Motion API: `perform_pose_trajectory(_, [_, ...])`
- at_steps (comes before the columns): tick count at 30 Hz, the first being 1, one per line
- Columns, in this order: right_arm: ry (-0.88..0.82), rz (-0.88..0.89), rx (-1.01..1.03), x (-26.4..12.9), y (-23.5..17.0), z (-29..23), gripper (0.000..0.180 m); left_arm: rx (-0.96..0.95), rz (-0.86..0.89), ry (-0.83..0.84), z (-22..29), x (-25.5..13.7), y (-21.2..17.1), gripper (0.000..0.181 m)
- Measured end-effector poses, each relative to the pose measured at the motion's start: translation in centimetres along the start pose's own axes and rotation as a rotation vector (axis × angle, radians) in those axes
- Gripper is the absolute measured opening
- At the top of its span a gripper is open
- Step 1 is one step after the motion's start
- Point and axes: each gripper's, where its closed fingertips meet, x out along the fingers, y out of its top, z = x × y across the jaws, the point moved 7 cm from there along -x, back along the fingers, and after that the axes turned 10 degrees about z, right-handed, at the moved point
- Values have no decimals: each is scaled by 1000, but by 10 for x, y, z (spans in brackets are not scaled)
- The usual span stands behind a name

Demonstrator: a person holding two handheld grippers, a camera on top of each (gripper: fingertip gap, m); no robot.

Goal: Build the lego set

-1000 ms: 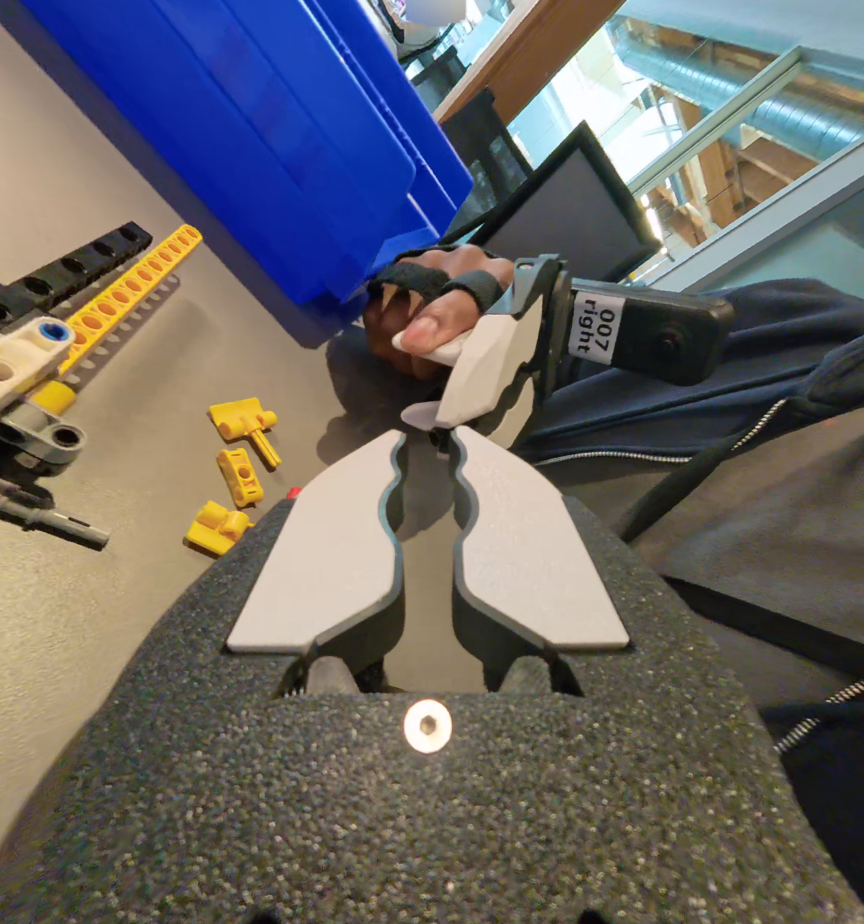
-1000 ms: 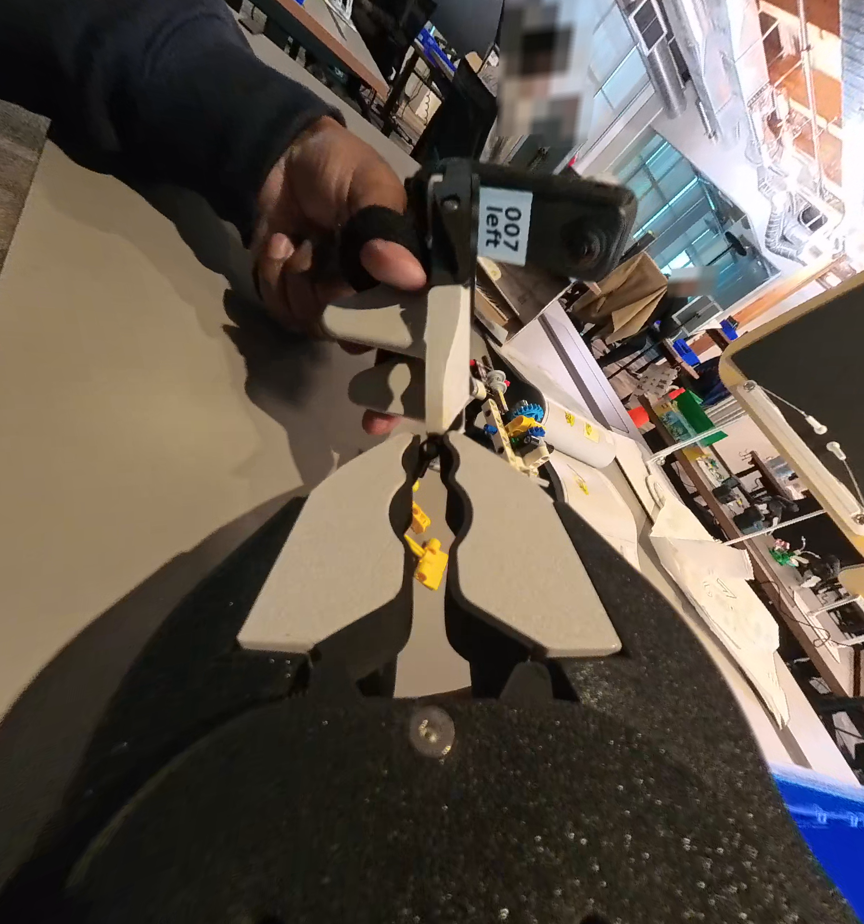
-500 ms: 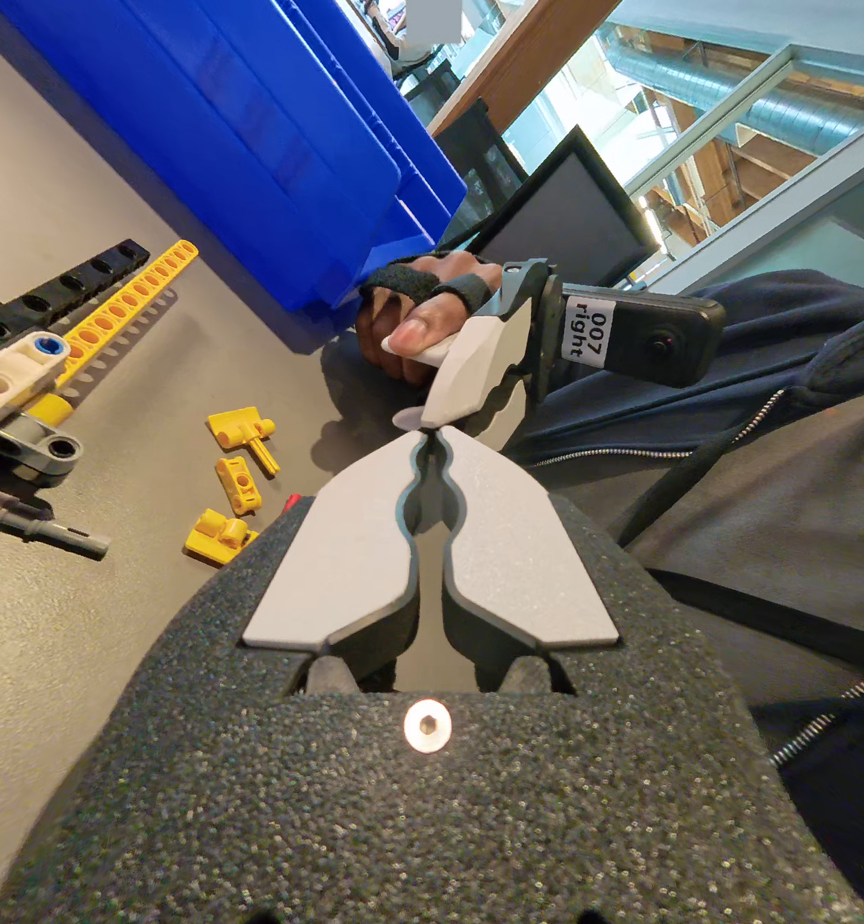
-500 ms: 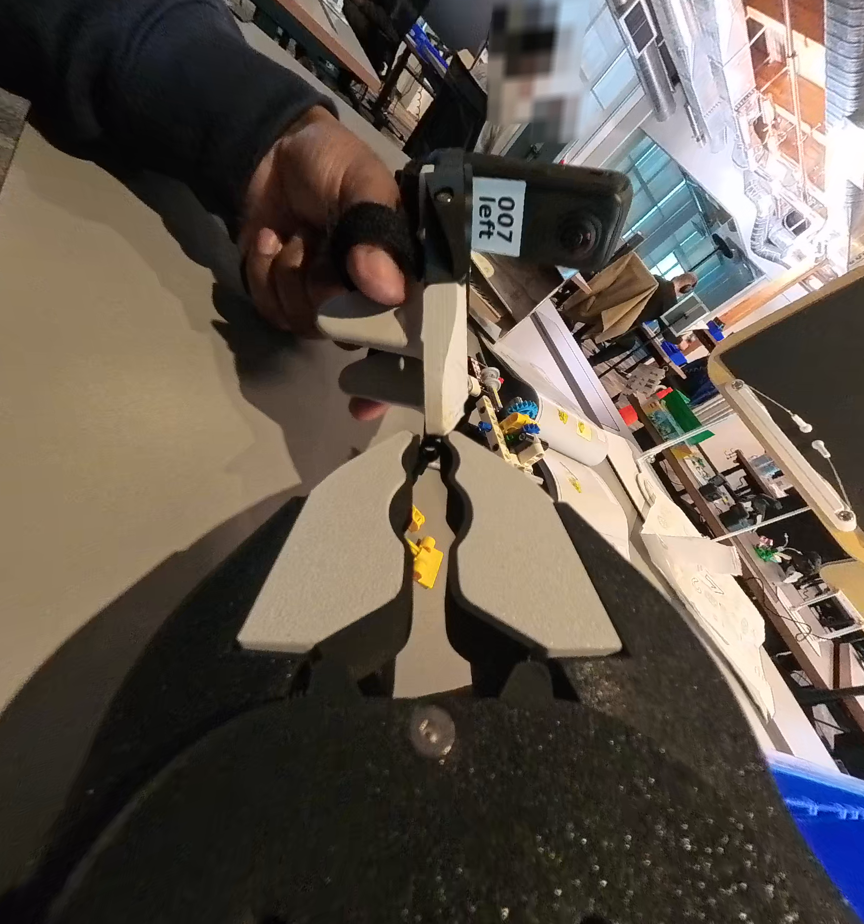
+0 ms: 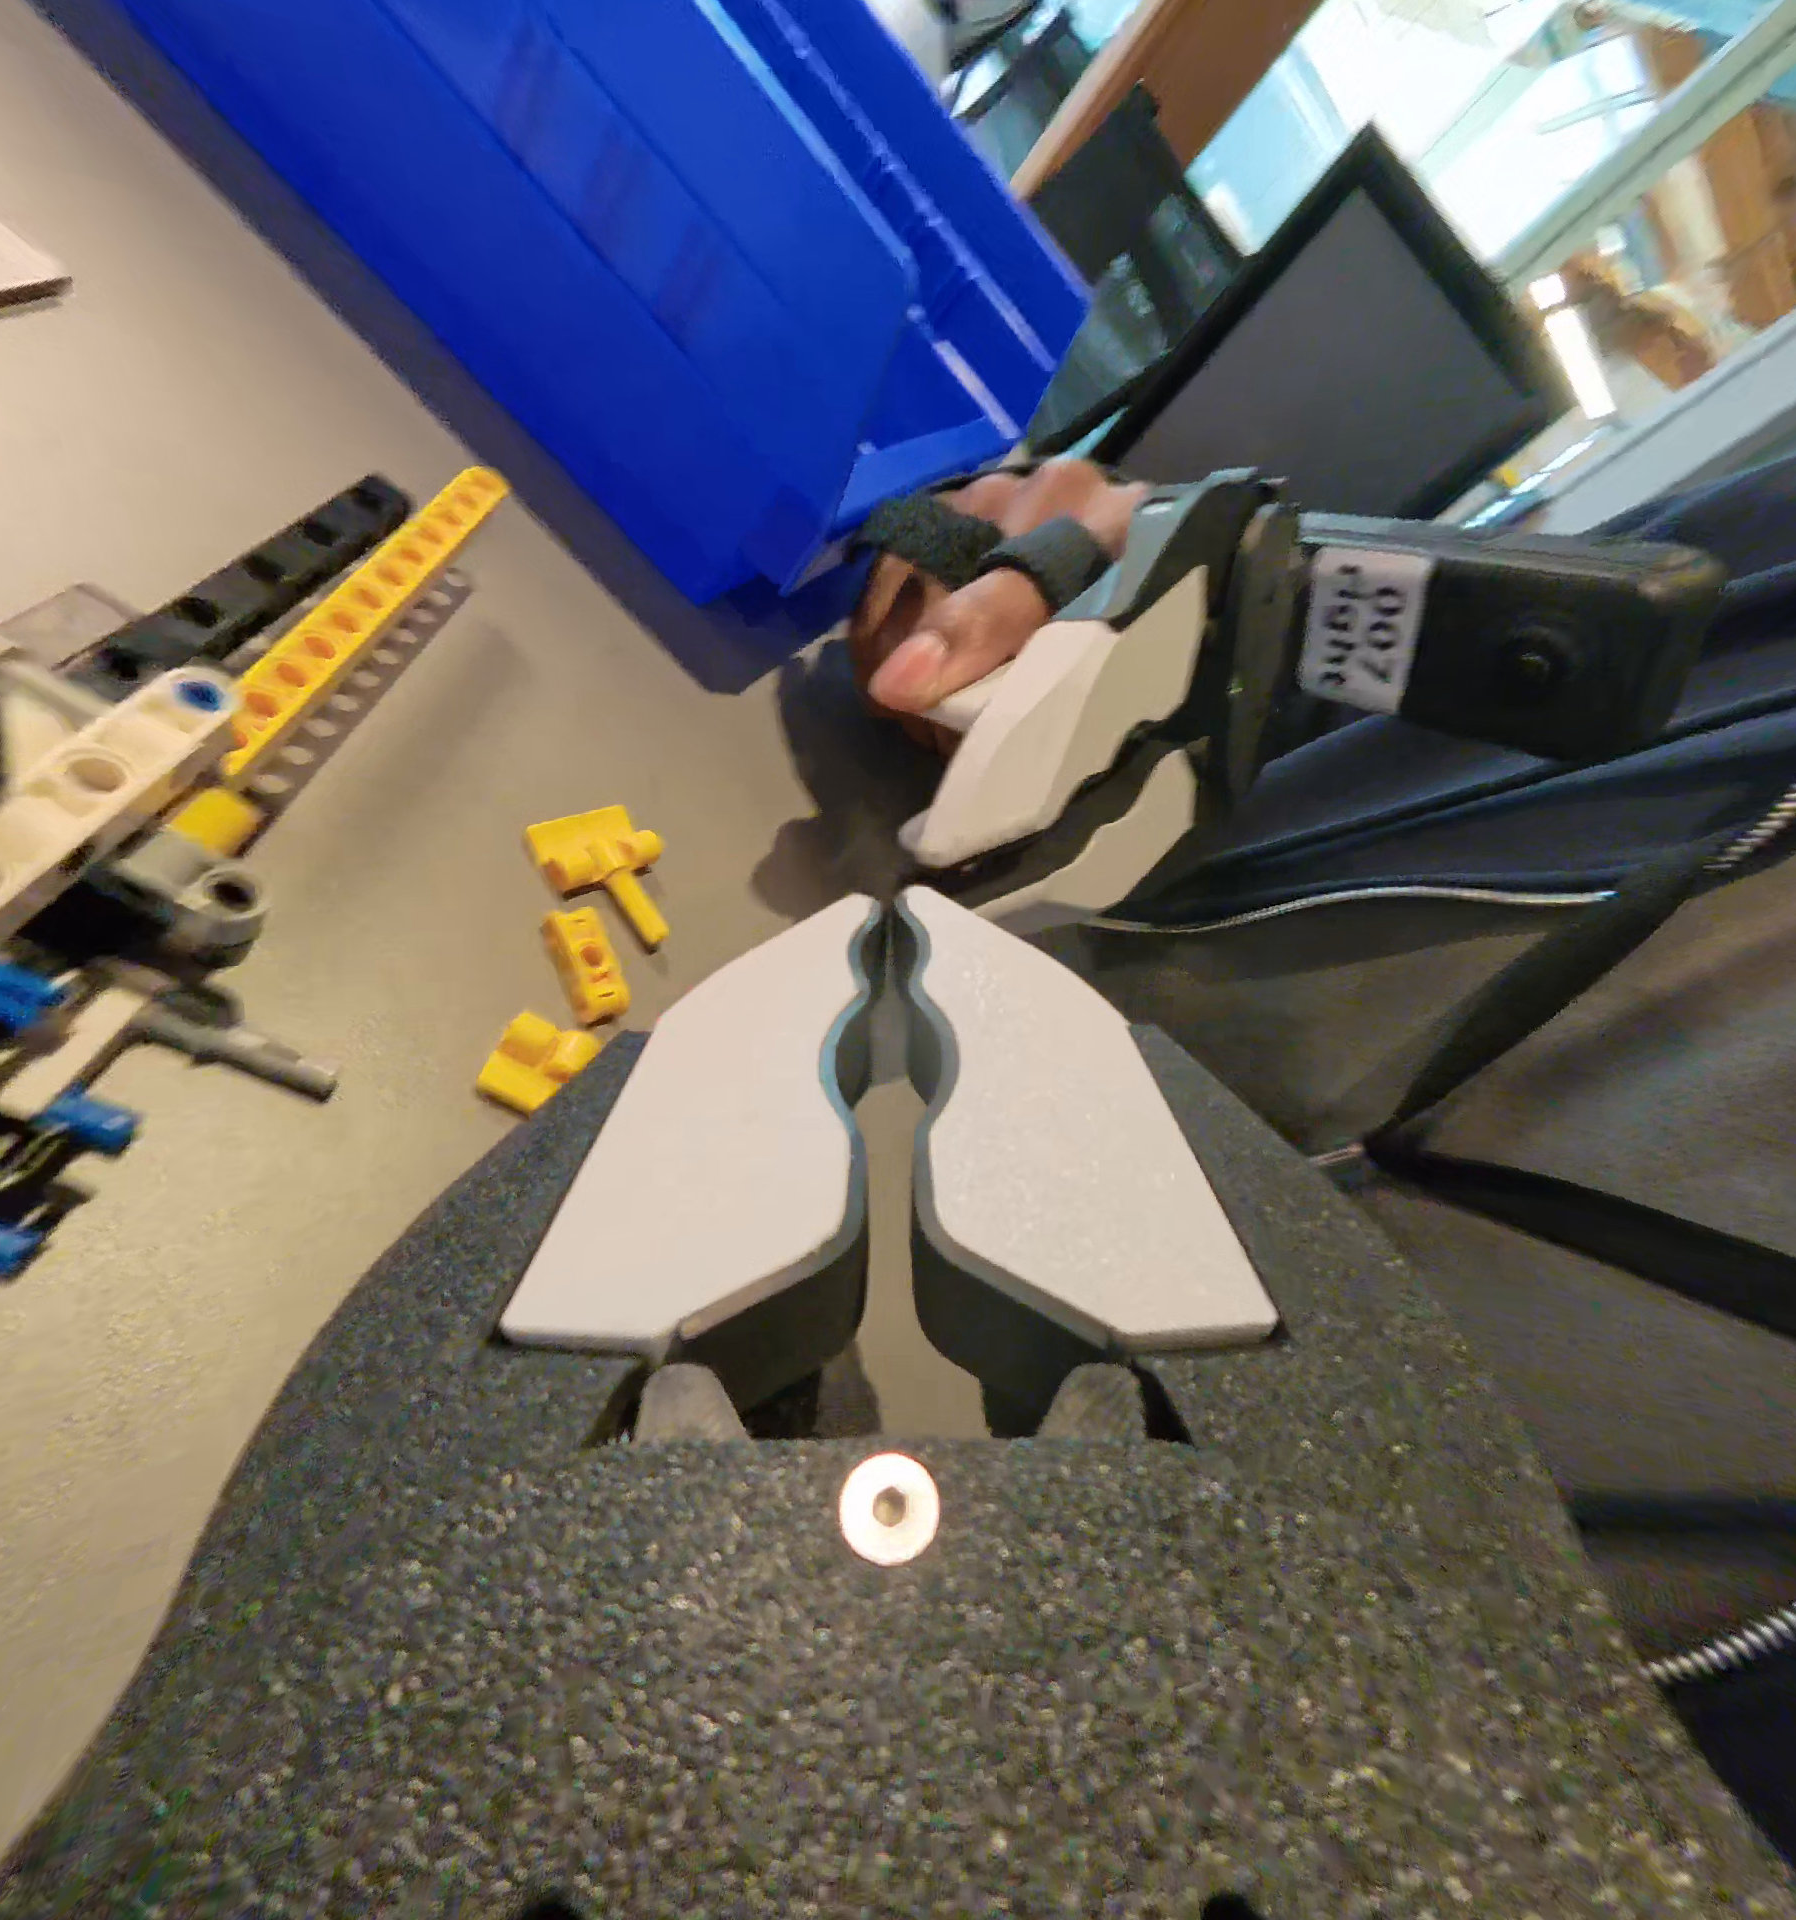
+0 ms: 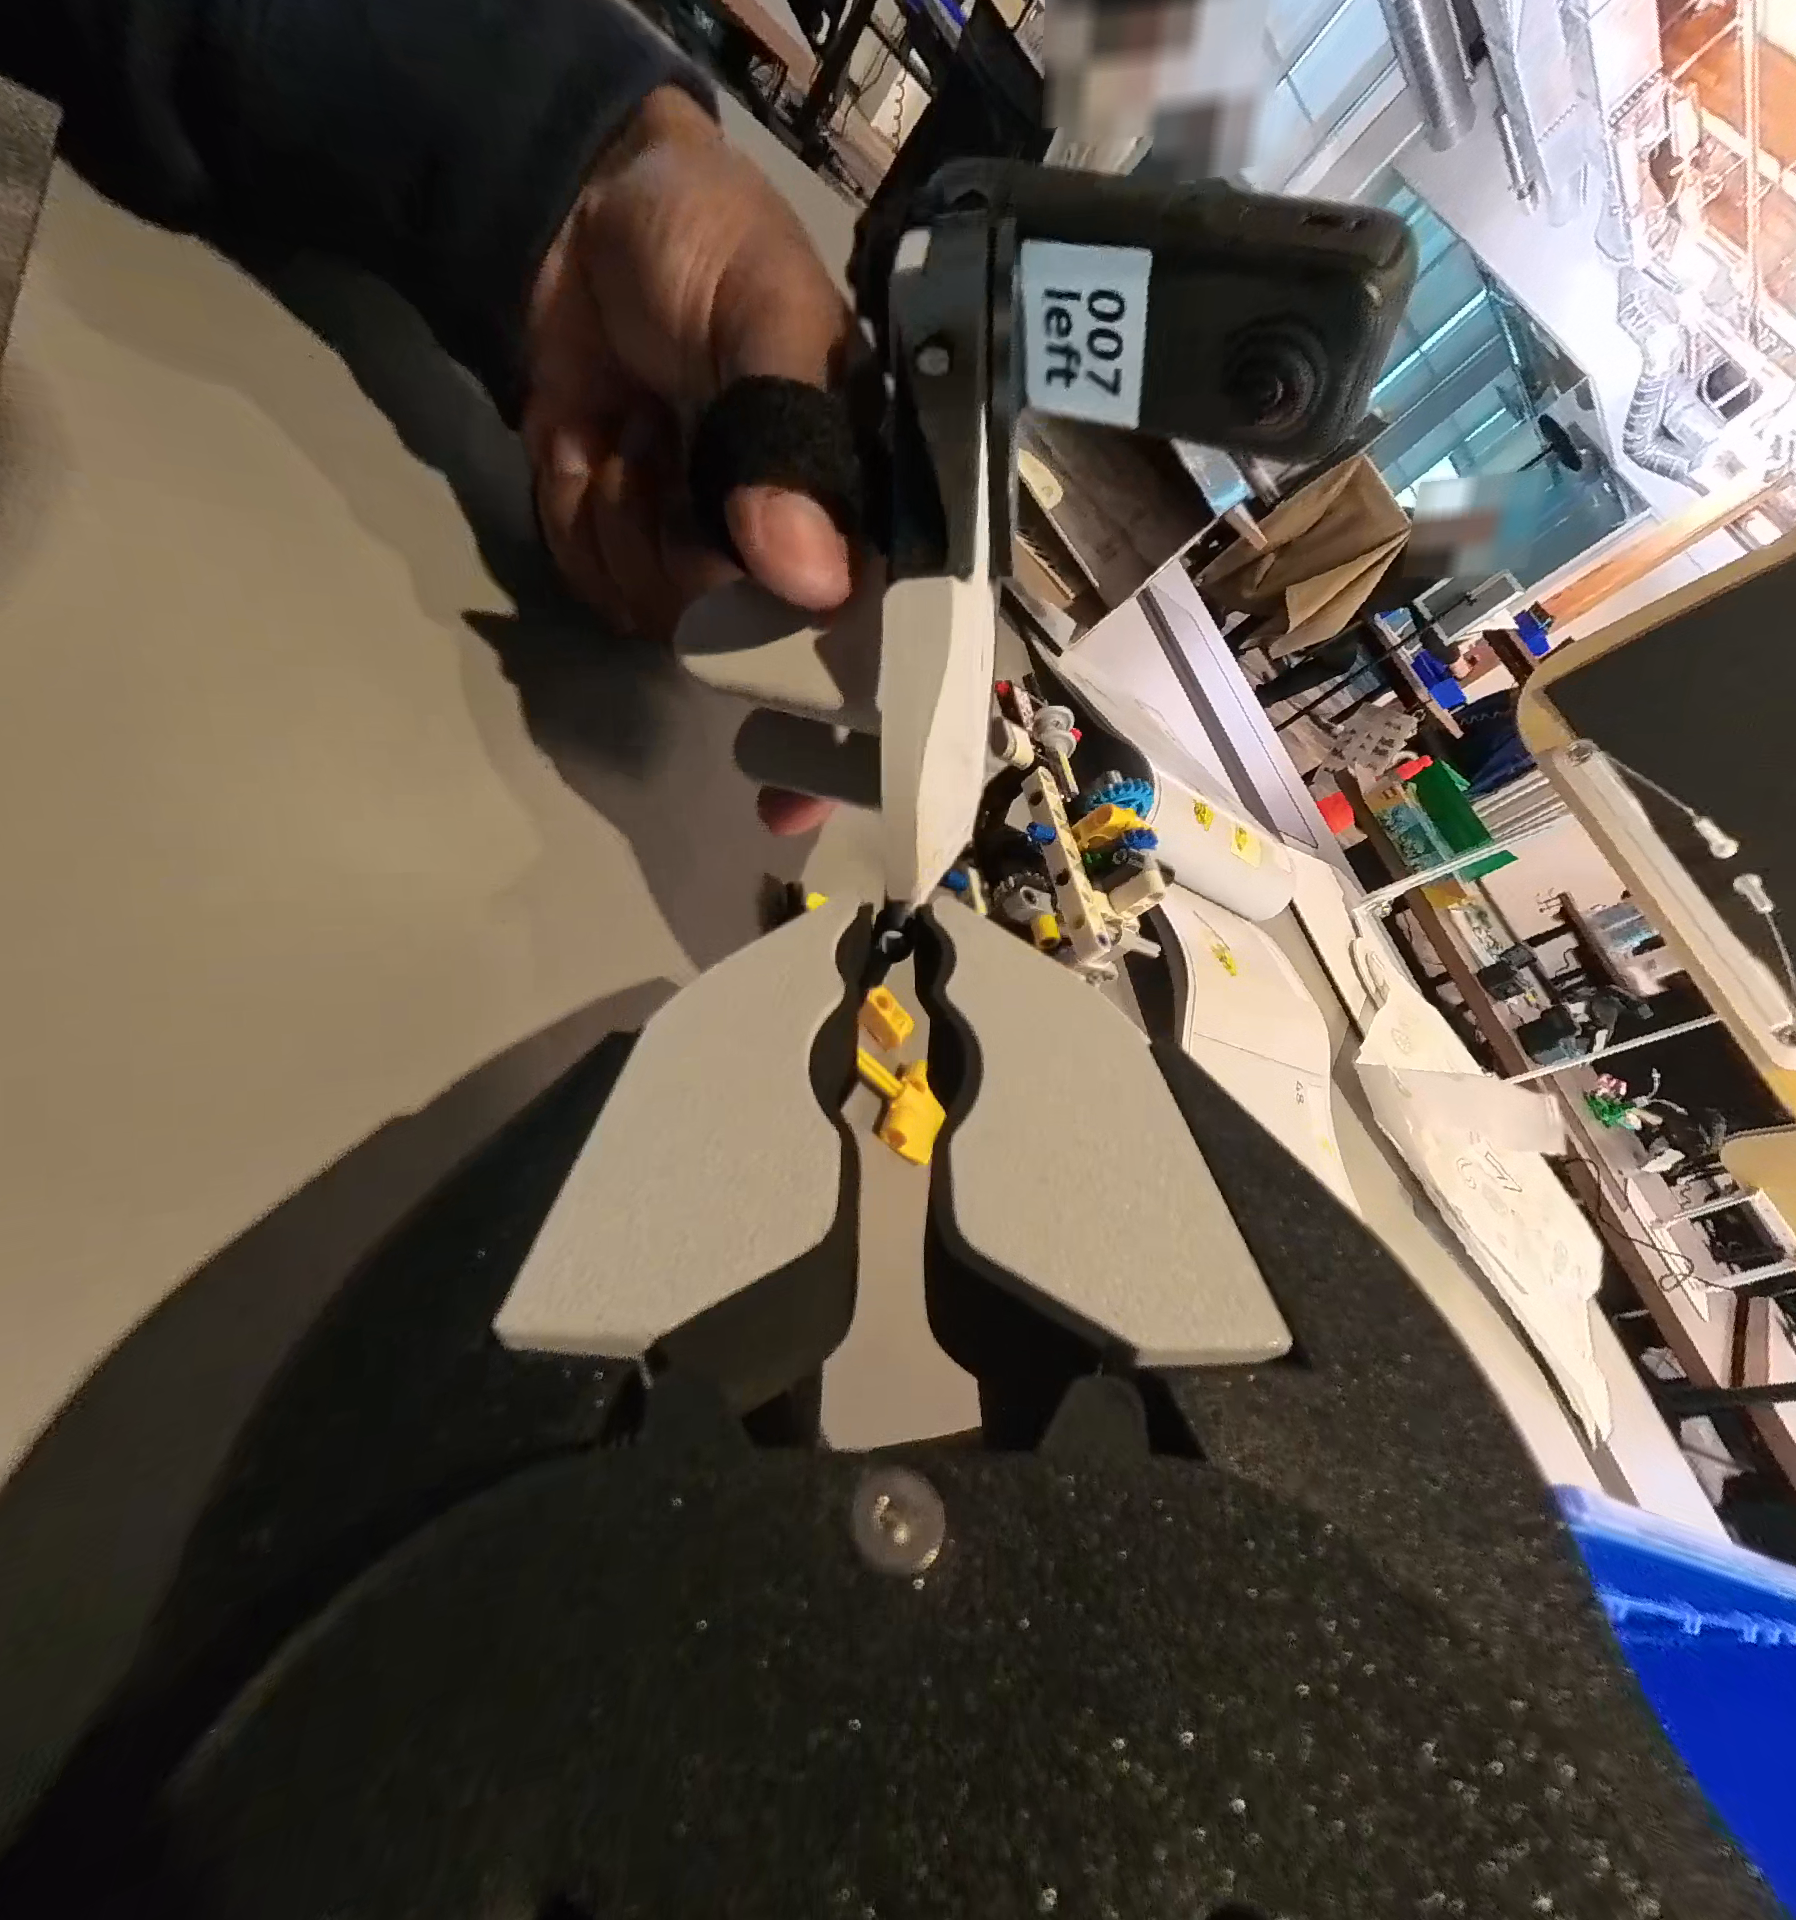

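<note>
My left gripper [image 5: 889, 916] and right gripper [image 6: 894, 925] meet tip to tip just above the grey table. A small black Lego pin [image 6: 889, 940] sits between the right gripper's fingertips. The left gripper's shut tips press on the same pin from the other side; it also shows in the right wrist view [image 6: 915, 883]. The right gripper shows side-on in the left wrist view [image 5: 925, 847]. Three small yellow pieces [image 5: 593, 852] lie on the table to the left. A part-built model [image 5: 73, 790] with a yellow beam [image 5: 354, 623] and a black beam [image 5: 250, 592] is at the far left.
A blue bin [image 5: 613, 260] stands behind the pieces. A grey axle [image 5: 239, 1049] and blue pins [image 5: 83, 1117] lie by the model. A dark monitor [image 5: 1320, 364] is behind the right hand. Instruction sheets [image 6: 1237, 987] lie past the model [image 6: 1070, 862]. Only a small space, under 4 cm, lies between the two pairs of fingers.
My left gripper was open a second ago and has shut at the right gripper's tip. Both grippers have stayed tip to tip and shifted slightly.
</note>
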Motion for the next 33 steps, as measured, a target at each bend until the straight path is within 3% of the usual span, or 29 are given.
perform_pose_trajectory(3, [21,-31,-14,-2,-4,-1,7,43,-52,97,-8,-8,-3,11])
perform_pose_trajectory(10, [67,-153,-26,11,-14,-6,7,118,-101,228,-16,-21,-9,13])
perform_pose_trajectory(33, [177,-216,175,7,-17,-7,14,140,-124,243,-17,-29,-13,13])
